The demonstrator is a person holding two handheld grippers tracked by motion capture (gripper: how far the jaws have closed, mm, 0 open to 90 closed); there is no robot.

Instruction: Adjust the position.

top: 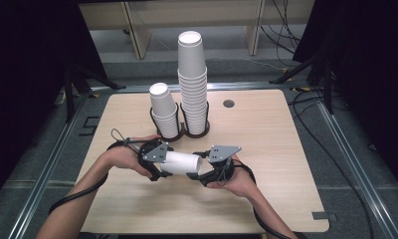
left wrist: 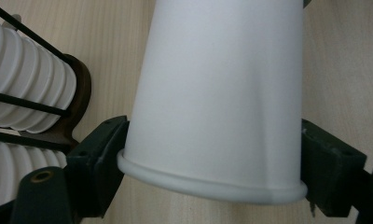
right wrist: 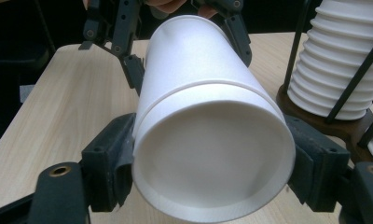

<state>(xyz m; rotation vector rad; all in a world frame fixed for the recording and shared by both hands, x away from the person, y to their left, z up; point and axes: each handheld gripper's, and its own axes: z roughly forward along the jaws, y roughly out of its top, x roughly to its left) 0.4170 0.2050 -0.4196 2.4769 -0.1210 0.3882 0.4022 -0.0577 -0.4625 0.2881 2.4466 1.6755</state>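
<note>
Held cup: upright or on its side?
On its side. The white paper cup lies level between the left gripper and right gripper, above the table.

White paper cup [left wrist: 217,93] sat between the left gripper's [left wrist: 212,163] black jaws, rim nearest the camera, body tilted away over the wooden table [left wrist: 114,46]. Both pads looked pressed to the cup wall just above the rim, though contact was hard to confirm. Stacked cups [left wrist: 21,88] in a wire holder [left wrist: 77,93] at left.

Two cup stacks [top: 193,82], two grippers [top: 155,158], one holder [top: 187,132].
</note>
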